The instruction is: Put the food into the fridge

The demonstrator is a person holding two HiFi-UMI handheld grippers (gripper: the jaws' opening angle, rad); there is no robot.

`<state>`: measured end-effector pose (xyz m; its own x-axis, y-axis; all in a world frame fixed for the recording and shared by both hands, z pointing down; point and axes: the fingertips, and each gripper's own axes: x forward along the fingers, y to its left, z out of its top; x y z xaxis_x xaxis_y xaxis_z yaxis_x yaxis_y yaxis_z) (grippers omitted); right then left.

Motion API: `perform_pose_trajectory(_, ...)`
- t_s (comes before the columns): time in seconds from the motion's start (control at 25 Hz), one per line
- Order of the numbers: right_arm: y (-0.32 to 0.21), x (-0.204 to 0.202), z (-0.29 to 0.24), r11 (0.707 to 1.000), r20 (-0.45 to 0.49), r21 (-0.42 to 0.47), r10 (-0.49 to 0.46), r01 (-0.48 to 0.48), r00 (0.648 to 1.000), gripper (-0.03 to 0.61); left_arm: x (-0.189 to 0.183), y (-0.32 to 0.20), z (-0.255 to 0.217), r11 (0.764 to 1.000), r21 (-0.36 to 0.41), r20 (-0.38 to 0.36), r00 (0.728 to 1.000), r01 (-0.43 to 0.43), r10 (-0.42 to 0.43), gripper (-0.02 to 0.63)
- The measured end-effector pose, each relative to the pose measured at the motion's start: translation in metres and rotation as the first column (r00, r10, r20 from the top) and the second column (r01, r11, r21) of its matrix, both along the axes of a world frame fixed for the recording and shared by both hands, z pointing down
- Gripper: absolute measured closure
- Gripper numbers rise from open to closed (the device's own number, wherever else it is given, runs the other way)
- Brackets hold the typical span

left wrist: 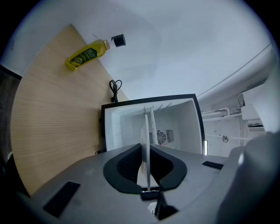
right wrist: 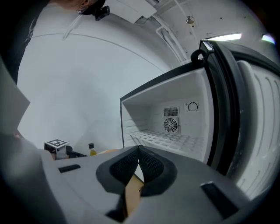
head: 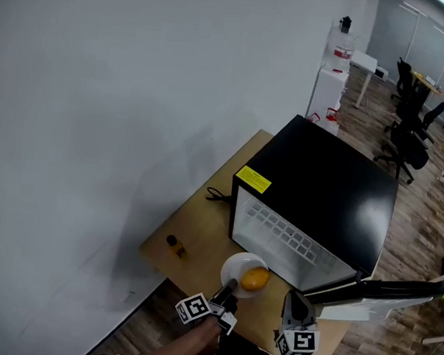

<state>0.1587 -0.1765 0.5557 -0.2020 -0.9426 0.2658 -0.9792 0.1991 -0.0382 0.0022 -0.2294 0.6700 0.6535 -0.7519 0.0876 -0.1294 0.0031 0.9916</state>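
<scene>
A white plate [head: 235, 266] carries a round orange food item [head: 255, 278] in front of the open black mini fridge [head: 323, 182]. My left gripper [head: 229, 289] is shut on the plate's near rim. In the left gripper view the plate [left wrist: 146, 131] shows edge-on between the closed jaws of the left gripper [left wrist: 148, 151], pointing at the white fridge interior [left wrist: 175, 118]. My right gripper [head: 290, 298] hovers to the plate's right, near the fridge's lower front edge. In its own view the right gripper [right wrist: 139, 151] is shut with nothing in it, facing the wire shelf [right wrist: 170, 139].
The fridge door [head: 383, 294] swings out to the right [right wrist: 249, 122]. A small yellow bottle [head: 175, 245] stands at the left end of the wooden table [head: 201, 233]. A black cable [head: 219, 196] lies beside the fridge. The white wall is close behind.
</scene>
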Motion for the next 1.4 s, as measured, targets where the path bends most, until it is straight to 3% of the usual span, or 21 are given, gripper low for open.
perform_pose_trajectory(0.48, -0.053, 0.006, 0.031, 0.998, 0.004, -0.058, -0.024, 0.024, 1.0, 0.518, 0.032, -0.076, 0.043, 1.0, -0.006, 0.016, 1.0, -0.015, 0.015, 0.586)
perform_pose_trajectory(1.12, -0.086, -0.004, 0.062, 0.994, 0.011, -0.082, -0.073, 0.074, 0.997, 0.518, 0.061, -0.134, 0.098, 0.999, 0.013, 0.034, 0.999, -0.038, 0.037, 0.586)
perform_pose_trajectory(1.4, -0.091, -0.013, 0.073, 0.989, 0.042, -0.123, -0.082, 0.086, 0.996, 0.518, 0.071, -0.149, 0.116, 0.999, -0.03, 0.02, 1.0, 0.016, -0.015, 0.586)
